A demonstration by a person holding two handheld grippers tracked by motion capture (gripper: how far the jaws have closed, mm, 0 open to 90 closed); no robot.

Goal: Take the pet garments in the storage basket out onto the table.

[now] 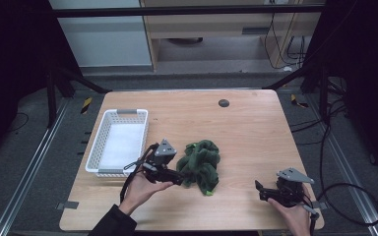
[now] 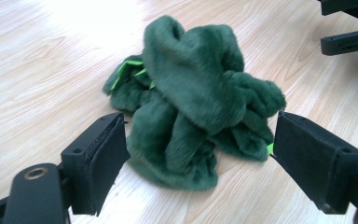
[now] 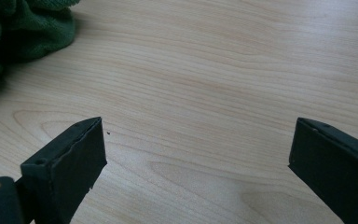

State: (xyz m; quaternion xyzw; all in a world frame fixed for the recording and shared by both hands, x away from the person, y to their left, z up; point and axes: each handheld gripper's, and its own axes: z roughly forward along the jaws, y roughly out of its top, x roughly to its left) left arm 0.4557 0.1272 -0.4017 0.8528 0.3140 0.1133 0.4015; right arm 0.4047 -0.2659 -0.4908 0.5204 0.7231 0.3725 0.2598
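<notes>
Green plush cloth (image 2: 193, 100) sits crumpled just ahead of the left gripper (image 2: 198, 154), jaws spread wide, nothing pinched. Right gripper (image 3: 196, 158) gapes over bare wooden table (image 3: 223, 70), cloth off beyond its left finger. Best bite: push deep, clamp a thick fold.

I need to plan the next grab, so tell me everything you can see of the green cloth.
The green cloth is dark, plush fleece with bright lime edging peeking out at its folds. It lies crumpled in a loose heap, not spread flat, on the wooden table, right of the white basket. The left gripper has its open jaws on either side of its near end; whether the pads touch it I cannot tell.
</notes>
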